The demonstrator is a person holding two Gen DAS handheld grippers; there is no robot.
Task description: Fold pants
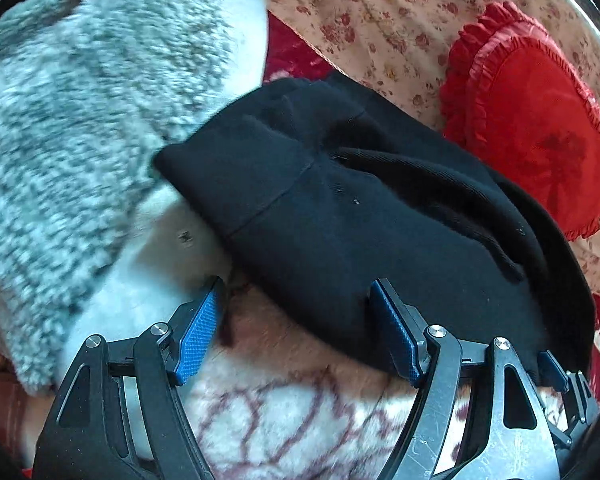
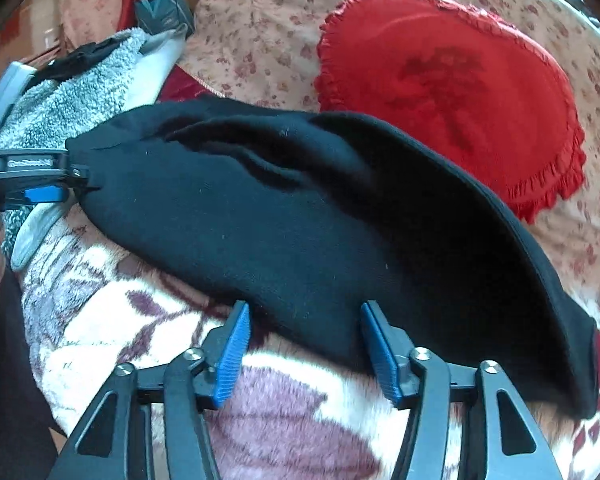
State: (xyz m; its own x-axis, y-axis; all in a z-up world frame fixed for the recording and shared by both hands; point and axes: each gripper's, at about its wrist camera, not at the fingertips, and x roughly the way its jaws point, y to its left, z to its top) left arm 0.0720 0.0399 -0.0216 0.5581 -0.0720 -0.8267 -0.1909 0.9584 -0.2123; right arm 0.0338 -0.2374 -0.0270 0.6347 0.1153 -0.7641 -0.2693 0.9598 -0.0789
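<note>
Pants, black and already folded into a thick bundle, lie on a fleecy blanket patterned in cream and maroon, directly ahead of both grippers you hold. Your left gripper stands wide: its right blue pad rests against the near edge of the black cloth, while its left pad sits apart from the pants over the blanket, so nothing is pinched. Your right gripper likewise stands apart, somewhat narrower; the near hem of the pants reaches down between its blue pads, yet neither pad presses on the fabric. From the right wrist view, your left gripper shows at the far left end of the bundle, touching its corner. Beyond the pants, to the right of both grippers, a red heart-shaped cushion with a frilled edge lies on a floral sheet. To the left of your left gripper, a grey fleece garment is heaped just beside the pants.
</note>
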